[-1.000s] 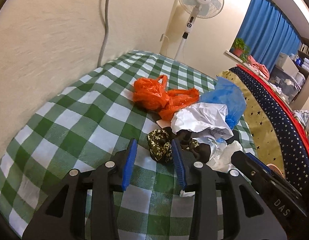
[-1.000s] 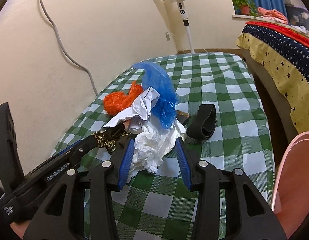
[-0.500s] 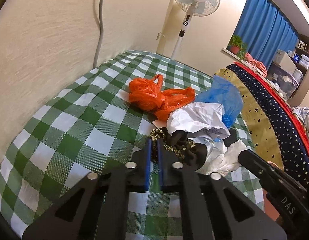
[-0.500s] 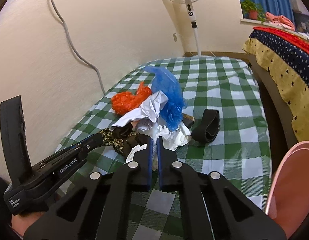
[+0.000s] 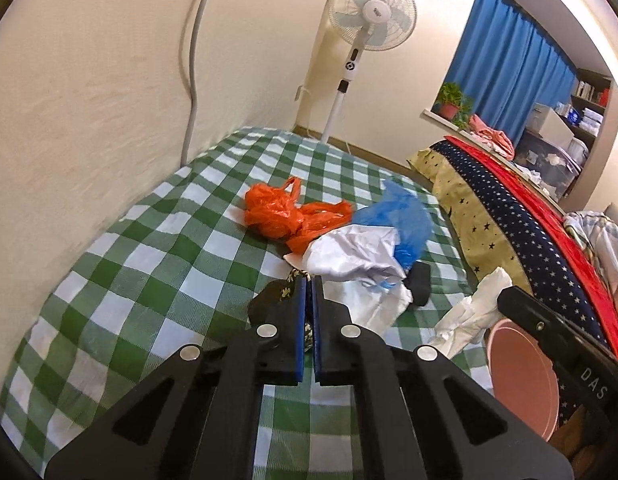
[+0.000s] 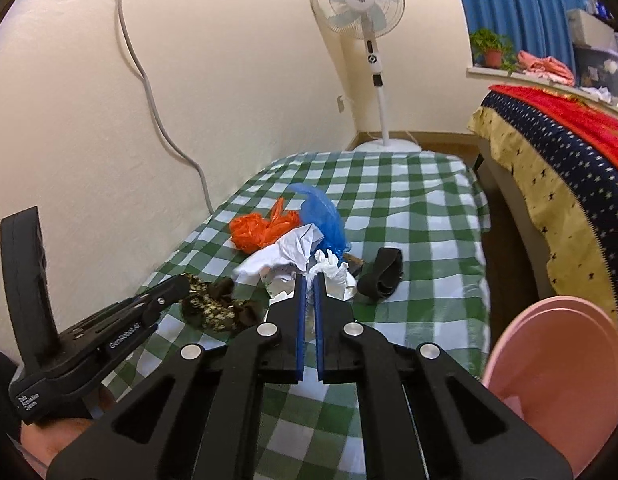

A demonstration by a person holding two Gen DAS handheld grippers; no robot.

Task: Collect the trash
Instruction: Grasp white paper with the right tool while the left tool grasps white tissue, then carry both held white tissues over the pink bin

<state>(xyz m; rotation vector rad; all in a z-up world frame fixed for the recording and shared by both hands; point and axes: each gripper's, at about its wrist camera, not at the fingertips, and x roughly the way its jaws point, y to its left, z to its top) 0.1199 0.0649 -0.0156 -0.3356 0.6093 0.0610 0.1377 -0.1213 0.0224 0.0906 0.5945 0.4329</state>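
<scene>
My left gripper (image 5: 308,280) is shut on a black and gold patterned wrapper (image 5: 287,290), which also shows in the right wrist view (image 6: 213,306), lifted off the checked cloth. My right gripper (image 6: 308,278) is shut on a crumpled white tissue (image 6: 329,268), seen hanging in the left wrist view (image 5: 475,312). On the green checked cloth (image 5: 157,248) lie an orange plastic bag (image 5: 285,212), a blue plastic bag (image 5: 405,220), crumpled white paper (image 5: 353,252) and a black band (image 6: 381,272).
A pink bin (image 6: 557,368) stands at the right, also in the left wrist view (image 5: 521,376). A wall (image 5: 89,100) runs along the left. A standing fan (image 5: 361,40) is at the far end. A bed with a starred cover (image 5: 509,216) lies at the right.
Both grippers shut half a second ago, the left on the patterned wrapper and the right on the white tissue. Both have since lifted their pieces away from the pile.
</scene>
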